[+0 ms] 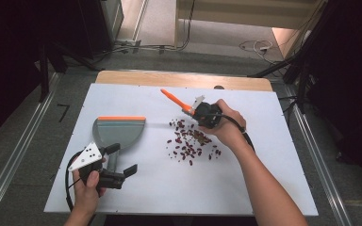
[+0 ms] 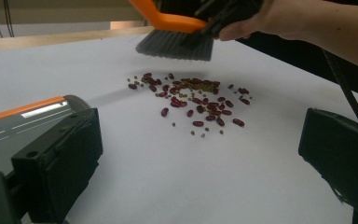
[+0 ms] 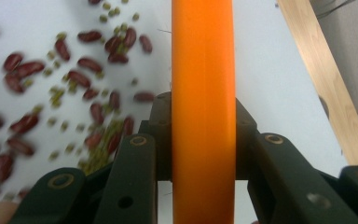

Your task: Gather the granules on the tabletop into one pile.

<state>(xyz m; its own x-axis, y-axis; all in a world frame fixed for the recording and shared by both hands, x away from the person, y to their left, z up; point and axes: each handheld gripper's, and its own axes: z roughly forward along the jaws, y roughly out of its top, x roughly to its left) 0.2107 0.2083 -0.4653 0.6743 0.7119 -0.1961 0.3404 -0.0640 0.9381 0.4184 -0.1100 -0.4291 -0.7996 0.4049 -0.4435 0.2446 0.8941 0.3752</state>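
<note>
A grey dustpan with an orange lip (image 1: 120,131) lies on the left of the white sheet (image 1: 264,179). Its near end (image 2: 23,123) shows just left of my left gripper's left jaw. My left gripper (image 1: 121,160) stands open by the dustpan's handle, with bare sheet between its jaws (image 2: 200,135). Several red beans and small green ones (image 1: 191,141) (image 2: 191,100) (image 3: 88,93) lie scattered mid-sheet. My right gripper (image 1: 202,113) (image 3: 203,107) is shut on the orange handle (image 3: 203,56) of a brush (image 1: 174,100). The grey bristles (image 2: 175,46) hang over the far edge of the beans.
The white sheet covers a wooden table whose far edge (image 1: 184,79) (image 3: 326,79) shows beyond it. Cables (image 1: 257,46) lie on the floor behind the table. Bare sheet lies near the front and at the right.
</note>
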